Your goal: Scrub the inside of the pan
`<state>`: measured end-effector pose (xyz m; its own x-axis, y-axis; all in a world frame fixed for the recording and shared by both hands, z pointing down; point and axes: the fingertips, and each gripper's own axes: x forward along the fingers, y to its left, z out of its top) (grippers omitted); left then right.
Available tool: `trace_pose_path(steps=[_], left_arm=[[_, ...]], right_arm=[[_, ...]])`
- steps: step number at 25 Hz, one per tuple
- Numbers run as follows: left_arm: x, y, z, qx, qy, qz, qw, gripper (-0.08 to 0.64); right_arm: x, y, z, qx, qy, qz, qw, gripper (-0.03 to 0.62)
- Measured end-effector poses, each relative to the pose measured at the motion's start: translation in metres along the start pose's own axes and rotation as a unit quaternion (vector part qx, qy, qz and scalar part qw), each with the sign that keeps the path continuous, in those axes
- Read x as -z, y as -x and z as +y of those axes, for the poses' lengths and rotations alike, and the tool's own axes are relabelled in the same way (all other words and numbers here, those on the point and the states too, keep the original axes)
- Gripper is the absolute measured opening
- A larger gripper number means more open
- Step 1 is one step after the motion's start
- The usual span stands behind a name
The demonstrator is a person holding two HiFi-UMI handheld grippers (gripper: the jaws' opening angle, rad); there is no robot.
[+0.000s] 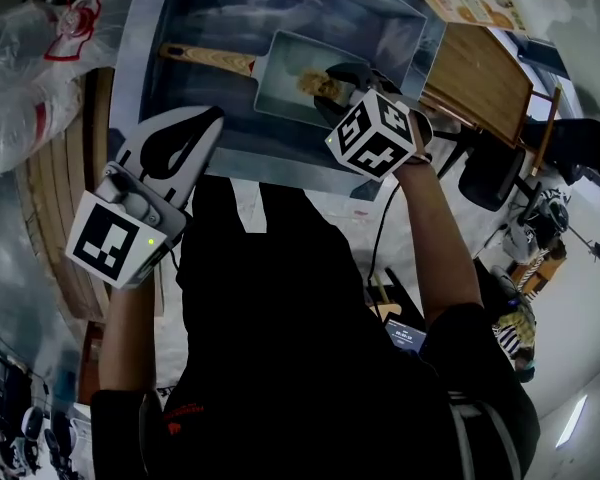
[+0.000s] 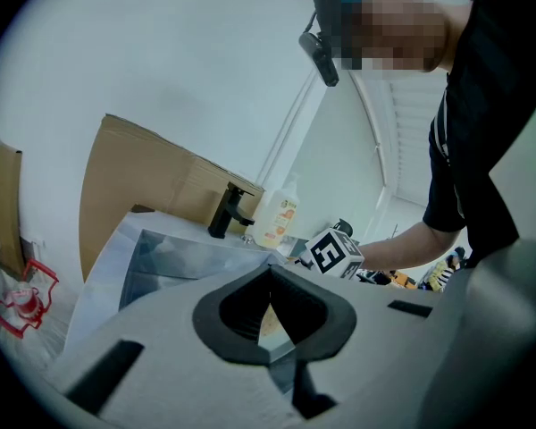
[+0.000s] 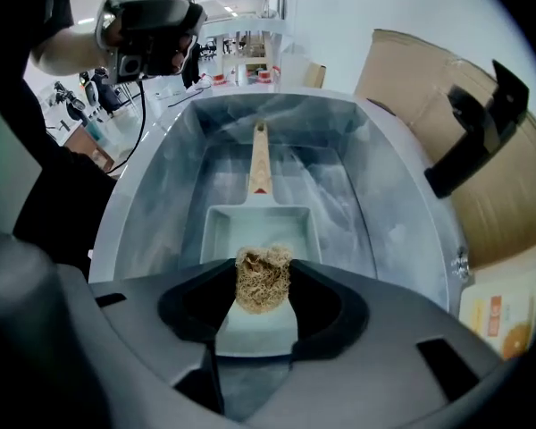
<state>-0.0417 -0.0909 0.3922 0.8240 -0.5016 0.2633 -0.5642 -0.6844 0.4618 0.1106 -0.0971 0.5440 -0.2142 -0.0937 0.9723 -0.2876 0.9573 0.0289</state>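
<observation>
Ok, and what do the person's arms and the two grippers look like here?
Both the left gripper and right gripper have grey bodies with black jaw pads, and each carries a white cube printed with black square markers. A black cable trails from the right one. The person wears a black short-sleeved shirt.

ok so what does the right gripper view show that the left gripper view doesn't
Only the right gripper view: the scrubber pinched in the right claw, plus the whole pan and its wooden handle. Only the left gripper view: the left claw shut on nothing, and the right claw's marker cube. Both: the sink, black faucet and cardboard.
</observation>
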Motion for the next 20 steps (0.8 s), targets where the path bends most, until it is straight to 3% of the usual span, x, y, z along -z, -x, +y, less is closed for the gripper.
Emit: trace_pose_path(steps=[9, 20], left_arm=[[0.004, 0.034, 0.021, -0.021, 0.007, -0.004, 0.9997, 0.017], [0.013, 0.051, 0.032, -0.029, 0.015, -0.004, 0.9995, 0.017]], right_arm=[[-0.045, -0.021, 0.029, -0.035, 0.021, -0.010, 0.999, 0.186], [-0.049, -0.042, 0.042, -0.045, 0.039, 0.015, 0.998, 0.186]])
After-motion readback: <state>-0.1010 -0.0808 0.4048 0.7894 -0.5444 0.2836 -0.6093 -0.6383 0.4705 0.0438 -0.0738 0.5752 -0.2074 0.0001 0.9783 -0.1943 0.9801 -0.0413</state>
